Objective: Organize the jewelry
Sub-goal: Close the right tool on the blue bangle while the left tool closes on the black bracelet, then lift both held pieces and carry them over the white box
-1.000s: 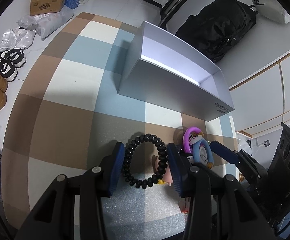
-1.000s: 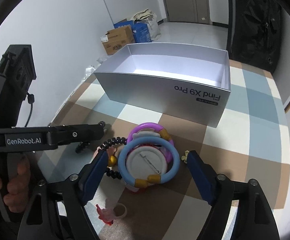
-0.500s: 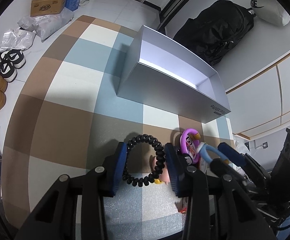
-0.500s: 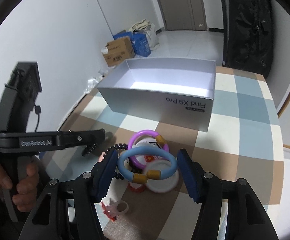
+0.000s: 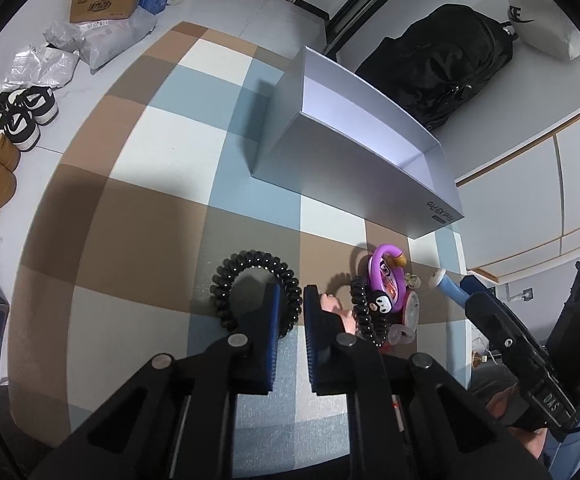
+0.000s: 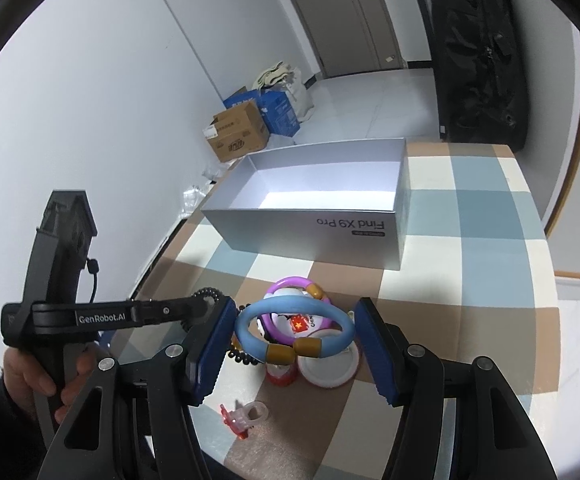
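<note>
Between left gripper (image 5: 290, 300) pads: near rim of black coil bracelet (image 5: 255, 276), jaws nearly closed, pinching it. Loop extended toward 11 o'clock, flat over checkered mat (image 5: 129, 184). Right gripper (image 6: 296, 334) jaws clamped blue bangle (image 6: 294, 330) across its width, ring raised above remaining pile (image 6: 314, 368). Open grey box (image 6: 314, 220) lay at 12 o'clock from right gripper, 1 o'clock from left; long axis crosswise. Right gripper judged nearer to box.

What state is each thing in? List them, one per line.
left gripper: shut on black coil band.
right gripper: shut on blue bangle.
purple bangle: resting on the pile.
grey box: open, nothing visible inside.
</note>
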Motion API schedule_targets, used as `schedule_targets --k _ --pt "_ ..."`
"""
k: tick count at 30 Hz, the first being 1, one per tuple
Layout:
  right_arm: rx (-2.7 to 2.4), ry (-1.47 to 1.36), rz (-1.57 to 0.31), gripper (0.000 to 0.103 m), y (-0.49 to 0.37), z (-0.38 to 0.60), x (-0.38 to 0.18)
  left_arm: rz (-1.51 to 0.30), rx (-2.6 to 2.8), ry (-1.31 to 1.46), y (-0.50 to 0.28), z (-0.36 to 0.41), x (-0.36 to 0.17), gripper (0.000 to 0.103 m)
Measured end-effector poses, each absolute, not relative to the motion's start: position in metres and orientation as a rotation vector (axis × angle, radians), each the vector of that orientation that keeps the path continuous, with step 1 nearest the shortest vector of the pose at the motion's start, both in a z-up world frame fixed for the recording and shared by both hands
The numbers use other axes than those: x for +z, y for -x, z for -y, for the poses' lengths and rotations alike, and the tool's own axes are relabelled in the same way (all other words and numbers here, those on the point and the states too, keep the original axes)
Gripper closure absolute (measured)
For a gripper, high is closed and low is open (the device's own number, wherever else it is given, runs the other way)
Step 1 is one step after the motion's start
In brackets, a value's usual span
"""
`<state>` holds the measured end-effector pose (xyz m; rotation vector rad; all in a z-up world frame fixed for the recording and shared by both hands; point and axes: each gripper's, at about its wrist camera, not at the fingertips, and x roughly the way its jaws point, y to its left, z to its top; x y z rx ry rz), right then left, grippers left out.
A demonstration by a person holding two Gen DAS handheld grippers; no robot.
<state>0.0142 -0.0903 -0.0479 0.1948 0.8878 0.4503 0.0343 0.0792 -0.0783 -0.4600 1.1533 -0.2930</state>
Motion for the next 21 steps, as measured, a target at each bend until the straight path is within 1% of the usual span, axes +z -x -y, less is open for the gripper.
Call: schedule_targets --k 2,4,5,6,7,8,14,15,18,21 --pt "0.449 -0.205 -0.887 0.042 -0.014 0.092 -0.047 -1.125 -0.245 0.401 -0.03 -0.081 -0.071 0.095" --pt "0.449 -0.211 -0.886 0.042 -0.014 0.093 -0.047 -1.105 -0.193 0.306 -0.027 -0.078 -0.066 0.086" --pt "0.45 -0.212 -0.885 0.042 -0.014 0.094 -0.047 -1.097 -0.171 0.267 -0.026 -0.076 -0.065 0.068" --pt "0.452 -0.215 -0.884 0.042 -0.014 0.093 -0.047 -1.097 -0.165 0.241 -0.026 -0.074 -0.066 0.046" --pt "0.454 -0.216 -0.883 0.042 -0.014 0.093 -0.047 -1.095 -0.17 0.213 -0.025 -0.071 -0.067 0.039" --pt "0.456 -0.219 -0.882 0.042 -0.014 0.093 -0.047 -1.088 -0.171 0.187 -0.025 -0.067 -0.068 0.034" --pt "0.467 -0.224 -0.873 0.042 -0.013 0.094 -0.044 -1.107 -0.141 -0.045 -0.029 -0.044 -0.088 0.034" --pt "0.468 -0.225 -0.87 0.042 -0.012 0.095 -0.043 -1.108 -0.133 -0.078 -0.03 -0.041 -0.092 0.033" --pt "0.467 -0.23 -0.863 0.042 -0.012 0.097 -0.041 -1.069 -0.128 -0.096 -0.028 -0.045 -0.092 0.033" --pt "0.469 -0.239 -0.854 0.042 -0.011 0.099 -0.039 -1.083 -0.133 -0.054 -0.032 -0.054 -0.094 0.034"
